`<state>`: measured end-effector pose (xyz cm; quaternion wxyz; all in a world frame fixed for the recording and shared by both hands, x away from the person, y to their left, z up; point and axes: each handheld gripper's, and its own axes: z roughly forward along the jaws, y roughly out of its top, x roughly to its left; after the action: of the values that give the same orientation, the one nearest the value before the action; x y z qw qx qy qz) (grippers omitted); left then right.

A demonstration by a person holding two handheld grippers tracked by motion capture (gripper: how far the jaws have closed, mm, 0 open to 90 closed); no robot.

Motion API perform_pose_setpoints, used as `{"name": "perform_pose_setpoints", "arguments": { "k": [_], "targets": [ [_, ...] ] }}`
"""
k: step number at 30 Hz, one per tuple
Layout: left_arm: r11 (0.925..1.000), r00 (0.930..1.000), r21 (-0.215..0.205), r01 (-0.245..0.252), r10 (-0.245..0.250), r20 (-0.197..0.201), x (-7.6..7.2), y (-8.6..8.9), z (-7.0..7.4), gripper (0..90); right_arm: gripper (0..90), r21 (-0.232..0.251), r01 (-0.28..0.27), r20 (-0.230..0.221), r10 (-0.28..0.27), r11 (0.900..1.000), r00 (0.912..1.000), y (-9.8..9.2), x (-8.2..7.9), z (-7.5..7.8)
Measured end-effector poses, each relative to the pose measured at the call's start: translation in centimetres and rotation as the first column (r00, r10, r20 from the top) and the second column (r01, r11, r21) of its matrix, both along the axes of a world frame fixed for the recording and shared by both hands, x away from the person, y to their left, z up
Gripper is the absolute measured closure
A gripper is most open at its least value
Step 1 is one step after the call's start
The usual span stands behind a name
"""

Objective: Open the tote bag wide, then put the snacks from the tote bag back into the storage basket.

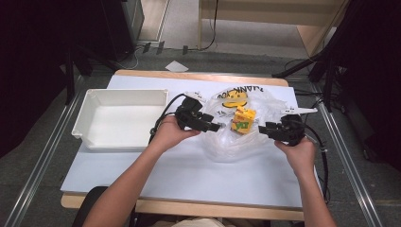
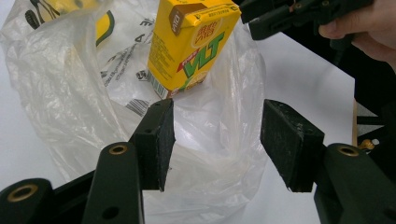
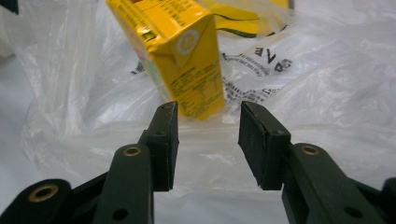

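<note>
Both forearms are bare, with no sleeve in sight. The left gripper (image 1: 215, 126) and right gripper (image 1: 264, 130) are matte black, with brass-ringed screw holes along their arms. Their fingers (image 2: 156, 142) are flat, scuffed rectangular blocks. A black cable loops from each body, and each carries a pale plate on top.

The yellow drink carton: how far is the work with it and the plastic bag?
Done: the yellow drink carton stands on the clear plastic bag. In hand: the left gripper and right gripper, both open, flank it. Left, probably: moving it; the white plastic bin holds nothing.
</note>
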<state>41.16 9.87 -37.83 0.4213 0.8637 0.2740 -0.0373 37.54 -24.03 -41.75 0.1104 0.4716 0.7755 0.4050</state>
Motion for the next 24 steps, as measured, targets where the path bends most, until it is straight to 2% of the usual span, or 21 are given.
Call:
{"name": "perform_pose_setpoints", "arguments": {
  "k": [4, 11, 15, 17, 20, 22, 24],
  "targets": [
    [0.9999, 0.9999, -0.009, -0.005, 0.005, -0.012, 0.3, 0.3, 0.1, 45.7, 57.8, 0.009, -0.02, 0.002, 0.02, 1.0, 0.9998, 0.4, -1.2, -0.1],
    [1.0, 1.0, 0.004, -0.004, 0.004, 0.004, 0.5, 0.5, 0.2, 46.0, 56.5, 0.001, -0.042, -0.003, 0.042, 0.999, 0.9991, 0.9, -2.5, -0.5],
    [0.9998, 0.9999, -0.018, -0.011, 0.011, 0.007, 0.8, 0.5, 0.4, 46.0, 55.5, -0.003, -0.045, -0.01, 0.045, 0.999, 0.9989, 0.9, -3.5, -1.1],
    [0.9999, 0.9998, 0.01, -0.005, 0.005, 0.02, 0.9, 0.2, 0.6, 46.3, 54.5, 0.002, -0.05, -0.015, 0.05, 0.999, 0.9986, 0.9, -3.8, -1.2],
    [0.9999, 0.9996, 0.007, 0.011, -0.011, 0.027, 1.2, -0.2, 0.8, 46.5, 53.8, 0.005, -0.058, -0.02, 0.058, 0.998, 0.9981, 1.0, -4.4, -1.2],
    [0.9995, 0.9993, 0.028, 0.015, -0.016, 0.033, 1.4, -0.7, 0.8, 46.4, 53.5, 0.002, -0.069, -0.017, 0.069, 0.998, 0.9975, 1.1, -4.8, -1.3],
    [0.9991, 0.9984, 0.029, 0.03, -0.031, 0.047, 1.5, -1.3, 0.9, 46.4, 53.4, 0.002, -0.079, -0.016, 0.079, 0.997, 0.9968, 1.3, -5.2, -1.2]
  ]
}}
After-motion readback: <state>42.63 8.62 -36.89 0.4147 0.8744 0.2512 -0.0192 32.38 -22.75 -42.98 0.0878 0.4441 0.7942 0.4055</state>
